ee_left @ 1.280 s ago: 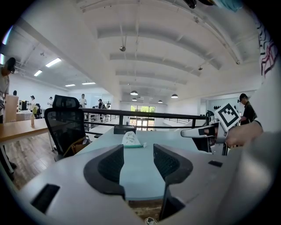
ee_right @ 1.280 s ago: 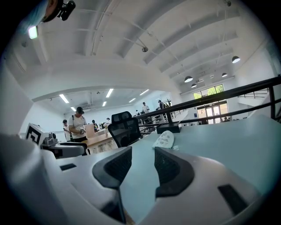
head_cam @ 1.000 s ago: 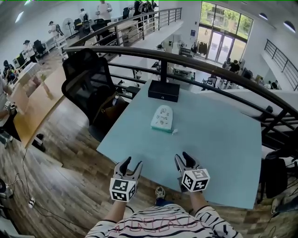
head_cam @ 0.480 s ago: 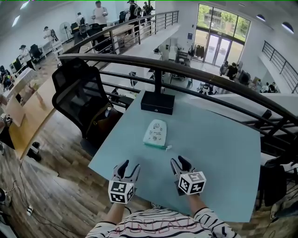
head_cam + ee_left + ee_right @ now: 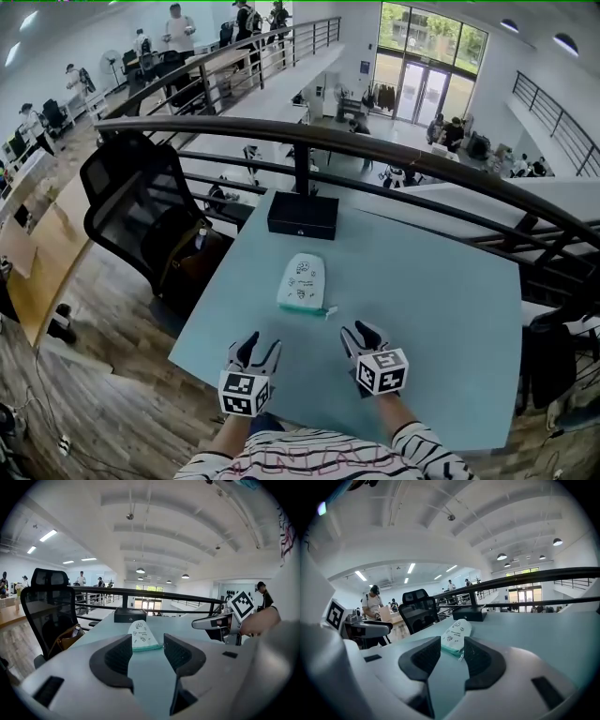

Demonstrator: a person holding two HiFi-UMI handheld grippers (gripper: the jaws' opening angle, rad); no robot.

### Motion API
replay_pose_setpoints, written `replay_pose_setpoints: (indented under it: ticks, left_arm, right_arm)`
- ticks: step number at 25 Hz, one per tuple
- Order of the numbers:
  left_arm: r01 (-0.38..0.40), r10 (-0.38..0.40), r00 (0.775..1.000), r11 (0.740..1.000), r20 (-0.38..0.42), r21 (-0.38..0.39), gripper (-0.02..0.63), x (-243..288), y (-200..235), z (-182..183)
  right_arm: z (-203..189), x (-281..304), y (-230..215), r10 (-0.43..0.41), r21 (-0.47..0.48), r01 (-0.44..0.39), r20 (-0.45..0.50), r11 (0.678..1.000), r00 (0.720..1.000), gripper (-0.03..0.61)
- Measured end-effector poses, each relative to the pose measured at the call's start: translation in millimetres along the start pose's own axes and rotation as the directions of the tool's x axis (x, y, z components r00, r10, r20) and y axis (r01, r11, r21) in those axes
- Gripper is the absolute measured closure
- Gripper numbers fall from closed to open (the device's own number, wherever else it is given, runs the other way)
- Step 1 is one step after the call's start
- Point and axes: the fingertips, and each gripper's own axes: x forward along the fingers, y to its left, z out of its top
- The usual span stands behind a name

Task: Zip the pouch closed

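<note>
A small white pouch [image 5: 303, 281] with printed doodles and a teal zipper edge lies flat on the pale blue table [image 5: 441, 309], its zipper side toward me and the pull [image 5: 330, 310] at its right corner. The pouch [image 5: 141, 636] shows ahead between the left jaws, and the pouch [image 5: 457, 634] sits beyond the right jaws too. My left gripper [image 5: 253, 352] hovers over the table's near edge, open and empty, short of the pouch. My right gripper [image 5: 364, 336] is beside it, open and empty, just right of the pouch's near end.
A black box [image 5: 303, 215] stands at the table's far edge behind the pouch. A dark railing [image 5: 394, 150] runs past the far side. A black office chair [image 5: 141, 206] stands left of the table. Several people stand at desks far off.
Both grippers have moved forward over the table's near edge toward the pouch, and the view has shifted forward with them. The jaws stay open; the pouch has not moved.
</note>
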Motion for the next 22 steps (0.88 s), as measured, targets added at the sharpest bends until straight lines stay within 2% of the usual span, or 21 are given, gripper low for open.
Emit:
replay_pose_setpoints:
  ticks: [6,11,22]
  left_arm:
    - [0.068,-0.068,0.998,0.997,-0.02,0.026,0.423,17,20,8]
    - [0.102,-0.1,0.994,0.994,-0.047,0.04,0.423,26,44,9]
    - [0.107,-0.097,0.989,0.991,-0.115,0.076,0.423,33,77,-3]
  right_arm:
    - [-2,26,-12,-0.064,-0.007,0.064,-0.039,0.998,0.997,0.422]
    - [-7,53,-14,-0.085,-0.057,0.081,-0.081,0.995,0.993,0.422]
    - [-33,121,-34,-0.06,-0.228,0.006,-0.23,0.974,0.971,0.422]
